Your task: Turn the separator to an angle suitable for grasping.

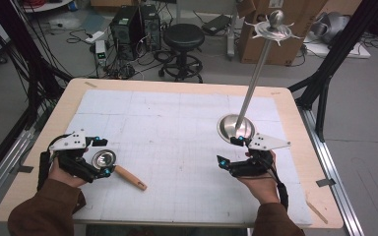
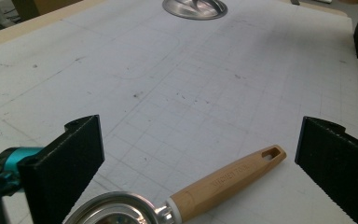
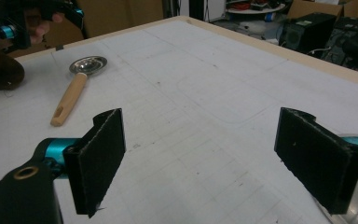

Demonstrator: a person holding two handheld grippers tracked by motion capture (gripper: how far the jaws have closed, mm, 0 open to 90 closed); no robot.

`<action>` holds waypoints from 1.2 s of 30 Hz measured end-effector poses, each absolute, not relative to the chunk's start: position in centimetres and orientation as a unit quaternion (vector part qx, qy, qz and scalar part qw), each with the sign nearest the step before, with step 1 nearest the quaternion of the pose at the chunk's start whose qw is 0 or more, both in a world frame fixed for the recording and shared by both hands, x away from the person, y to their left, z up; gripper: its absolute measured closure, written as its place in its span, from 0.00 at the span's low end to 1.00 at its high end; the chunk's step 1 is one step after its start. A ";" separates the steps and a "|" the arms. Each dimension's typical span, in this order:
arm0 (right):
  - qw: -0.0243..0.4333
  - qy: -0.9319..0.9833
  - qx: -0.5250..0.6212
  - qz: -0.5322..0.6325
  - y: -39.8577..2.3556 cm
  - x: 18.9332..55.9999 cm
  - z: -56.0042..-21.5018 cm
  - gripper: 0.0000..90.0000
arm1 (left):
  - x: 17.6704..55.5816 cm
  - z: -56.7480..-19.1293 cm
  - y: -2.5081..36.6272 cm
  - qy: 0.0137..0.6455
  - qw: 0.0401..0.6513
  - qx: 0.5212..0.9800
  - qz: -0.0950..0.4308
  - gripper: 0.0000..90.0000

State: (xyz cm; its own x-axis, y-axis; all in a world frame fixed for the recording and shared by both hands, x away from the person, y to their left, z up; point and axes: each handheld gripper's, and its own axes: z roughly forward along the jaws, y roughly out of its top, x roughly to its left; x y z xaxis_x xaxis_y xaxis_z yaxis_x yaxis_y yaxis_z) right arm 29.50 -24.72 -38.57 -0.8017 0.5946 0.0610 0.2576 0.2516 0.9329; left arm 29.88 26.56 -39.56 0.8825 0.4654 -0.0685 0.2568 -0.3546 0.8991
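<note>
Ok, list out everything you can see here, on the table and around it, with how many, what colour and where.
Strainer: one, steel bowl with a light wooden handle, near left of the mat, between the open jaws of the left gripper.
Metal stand: one, silver round base with a tall rod and a pronged top, right of centre on the mat.
Grid mat: one, white, covering most of the table.
Table: one, light wood.
Stool: one, black, on the floor behind the table.
Computer towers: two, black, on the floor at the back.
Cardboard box: one, brown, back right.
Left gripper: one, black, open.
Right gripper: one, black, open, beside the stand's base.
</note>
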 end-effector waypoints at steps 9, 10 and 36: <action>0.153 0.779 0.273 0.543 -24.5 29.6 -38.8 0.17 | 29.4 -39.4 26.6 0.216 0.521 0.819 0.100 0.02; 0.154 0.778 0.275 0.543 -24.5 29.6 -38.8 0.17 | 29.4 -39.4 26.6 0.217 0.521 0.819 0.100 0.02; 0.138 0.782 0.273 0.544 -24.1 29.8 -39.4 0.17 | 29.0 -39.6 25.7 0.180 0.512 0.839 0.048 0.31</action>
